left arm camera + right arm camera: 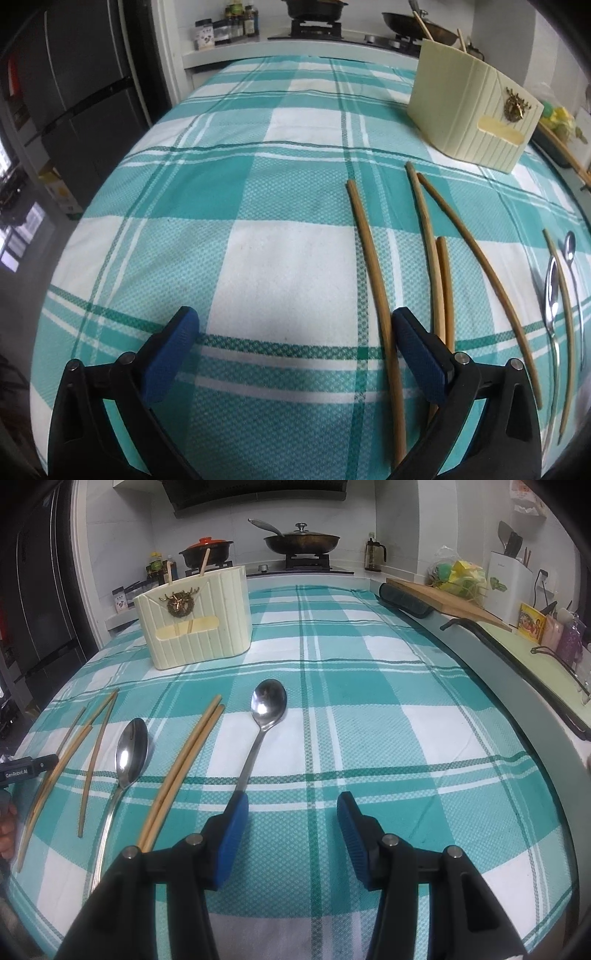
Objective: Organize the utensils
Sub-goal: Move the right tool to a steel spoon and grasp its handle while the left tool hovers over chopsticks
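We note the table under a teal-and-white checked cloth (369, 709), with the cream utensil holder (199, 620) standing upright at its far side; two chopsticks (204, 563) already stick up out of it. Loose utensils lie flat on the cloth between the holder and the two claws. From the right wrist view, the right gripper (291, 834) points down toward the cloth with its blue pads apart and nothing between them: released. The long spoon (258, 734) lies with its handle end passing just beside, and partly under, the left-hand pad of this gripper, bowl pointing away; whether the pad touches the handle we cannot tell. A pair of chopsticks (184, 768) lies side by side to the left of that spoon, and a second spoon (129, 753) further left. From the left wrist view, the left gripper (295, 336) also tilts downward over bare cloth, pads wide apart, empty. One chopstick (373, 280) runs just inside its right-hand pad, with more chopsticks (480, 266) beyond that pad.
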Demonstrator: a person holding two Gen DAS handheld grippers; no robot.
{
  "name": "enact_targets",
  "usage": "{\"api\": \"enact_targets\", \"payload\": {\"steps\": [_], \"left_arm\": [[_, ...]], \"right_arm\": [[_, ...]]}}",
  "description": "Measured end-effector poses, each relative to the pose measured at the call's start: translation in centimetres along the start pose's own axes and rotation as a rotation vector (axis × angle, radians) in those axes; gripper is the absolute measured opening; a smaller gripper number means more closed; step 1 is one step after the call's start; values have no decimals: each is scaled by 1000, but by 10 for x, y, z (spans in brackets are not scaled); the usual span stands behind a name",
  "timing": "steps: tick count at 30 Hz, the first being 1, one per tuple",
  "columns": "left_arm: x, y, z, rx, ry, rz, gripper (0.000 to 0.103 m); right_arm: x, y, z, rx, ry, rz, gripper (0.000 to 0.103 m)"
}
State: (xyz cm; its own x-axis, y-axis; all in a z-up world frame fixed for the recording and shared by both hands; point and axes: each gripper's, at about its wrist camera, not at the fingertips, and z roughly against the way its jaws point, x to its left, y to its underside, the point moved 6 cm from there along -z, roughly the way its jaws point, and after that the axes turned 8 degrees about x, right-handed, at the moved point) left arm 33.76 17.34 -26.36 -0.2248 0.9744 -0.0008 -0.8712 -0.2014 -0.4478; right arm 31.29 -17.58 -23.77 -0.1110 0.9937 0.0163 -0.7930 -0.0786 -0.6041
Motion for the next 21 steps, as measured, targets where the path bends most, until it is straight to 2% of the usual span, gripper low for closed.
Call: {"api": "enact_targets", "payload": {"steps": [14, 21], "left_arm": [[2, -9, -4, -9, 21, -21, 103], [1, -12, -6, -6, 11, -13, 103]], "right_arm": [[19, -44, -53, 85, -61, -25, 51], [27, -64, -70, 72, -18, 16, 53]]}}
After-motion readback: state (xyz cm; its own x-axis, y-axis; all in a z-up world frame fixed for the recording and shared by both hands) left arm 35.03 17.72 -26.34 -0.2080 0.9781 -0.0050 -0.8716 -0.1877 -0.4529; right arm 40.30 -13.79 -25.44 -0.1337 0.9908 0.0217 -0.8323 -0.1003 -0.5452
